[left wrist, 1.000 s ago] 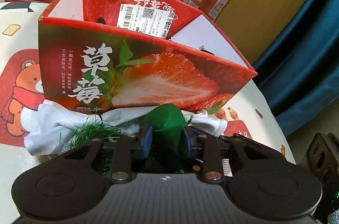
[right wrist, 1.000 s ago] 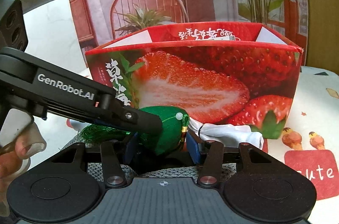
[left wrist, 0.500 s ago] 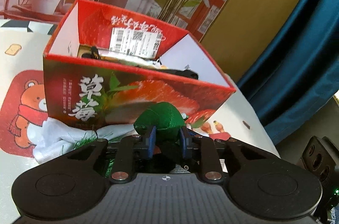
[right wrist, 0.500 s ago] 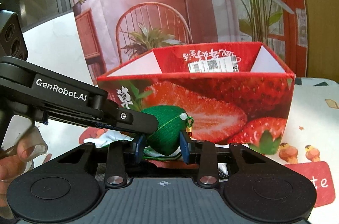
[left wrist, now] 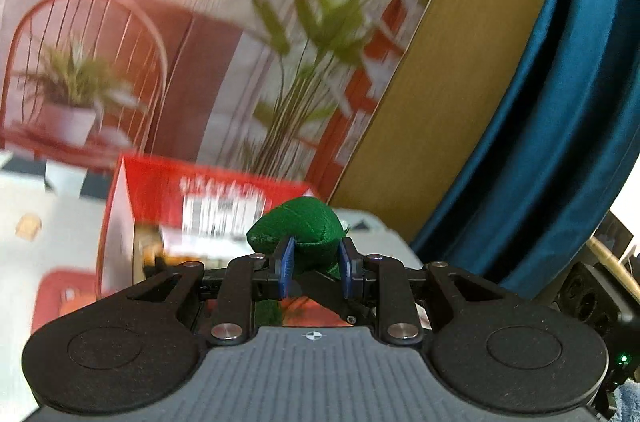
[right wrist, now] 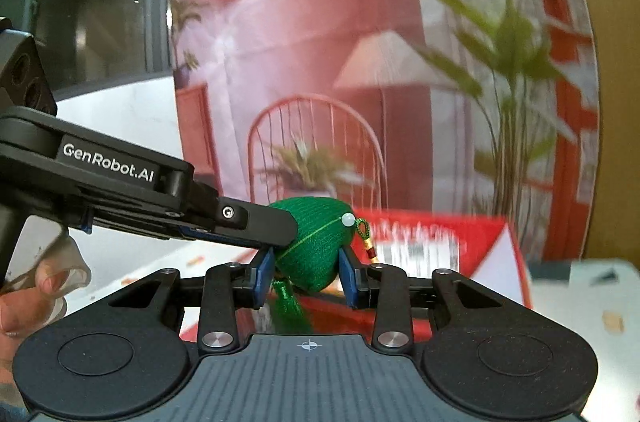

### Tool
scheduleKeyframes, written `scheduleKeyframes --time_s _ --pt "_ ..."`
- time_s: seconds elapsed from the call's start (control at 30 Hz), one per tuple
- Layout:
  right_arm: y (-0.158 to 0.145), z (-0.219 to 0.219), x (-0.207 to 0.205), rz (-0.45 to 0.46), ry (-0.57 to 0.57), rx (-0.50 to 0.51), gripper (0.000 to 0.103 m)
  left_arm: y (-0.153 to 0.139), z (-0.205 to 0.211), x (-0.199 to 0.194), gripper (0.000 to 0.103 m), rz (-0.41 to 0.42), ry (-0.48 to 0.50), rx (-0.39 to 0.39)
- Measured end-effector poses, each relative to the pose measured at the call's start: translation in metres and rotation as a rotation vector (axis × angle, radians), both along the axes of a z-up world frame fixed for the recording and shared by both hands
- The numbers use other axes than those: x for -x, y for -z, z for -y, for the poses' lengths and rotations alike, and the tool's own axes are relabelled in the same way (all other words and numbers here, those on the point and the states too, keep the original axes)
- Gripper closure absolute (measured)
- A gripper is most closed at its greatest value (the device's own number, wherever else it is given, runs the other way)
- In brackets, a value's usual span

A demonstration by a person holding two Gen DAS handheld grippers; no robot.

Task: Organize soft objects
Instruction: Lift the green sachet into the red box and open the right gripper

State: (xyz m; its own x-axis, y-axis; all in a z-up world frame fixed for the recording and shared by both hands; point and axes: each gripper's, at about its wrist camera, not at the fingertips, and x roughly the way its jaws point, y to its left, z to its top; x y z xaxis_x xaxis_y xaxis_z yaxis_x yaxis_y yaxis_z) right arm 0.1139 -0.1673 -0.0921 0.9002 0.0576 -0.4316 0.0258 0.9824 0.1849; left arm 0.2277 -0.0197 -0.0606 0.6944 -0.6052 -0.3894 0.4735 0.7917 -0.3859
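Note:
A green stuffed pouch with a white bead and a green tassel hangs in the air, held from two sides. My left gripper is shut on it, blue pads pressing both flanks. My right gripper is shut on the same pouch. In the right wrist view the left gripper's finger reaches in from the left onto the pouch. Beyond and below stands the open red strawberry box, blurred, its barcode label facing me.
A printed backdrop with a chair and plants stands behind the box. A blue curtain hangs at the right of the left wrist view. A person's hand holds the left gripper's handle. The patterned tablecloth lies left of the box.
Both grippers have risen with the green pouch, from the table in front of the box to above its rim. The right jaws closed onto the pouch. The white cloth has dropped out of view.

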Motion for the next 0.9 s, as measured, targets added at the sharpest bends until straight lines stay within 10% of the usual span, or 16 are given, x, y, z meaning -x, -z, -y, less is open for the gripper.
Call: scheduleKeyframes --time_s 0.37,0.9 --pt "-0.046 0.01 -0.058 0.069 -0.045 0.076 0.072 -0.052 0.0 -0.015 0.078 0.152 -0.016 0.005" --pt "0.029 0.02 -0.092 -0.105 -0.039 -0.009 0.072 0.026 -0.008 -0.065 0.078 -0.077 -0.051 -0.029"
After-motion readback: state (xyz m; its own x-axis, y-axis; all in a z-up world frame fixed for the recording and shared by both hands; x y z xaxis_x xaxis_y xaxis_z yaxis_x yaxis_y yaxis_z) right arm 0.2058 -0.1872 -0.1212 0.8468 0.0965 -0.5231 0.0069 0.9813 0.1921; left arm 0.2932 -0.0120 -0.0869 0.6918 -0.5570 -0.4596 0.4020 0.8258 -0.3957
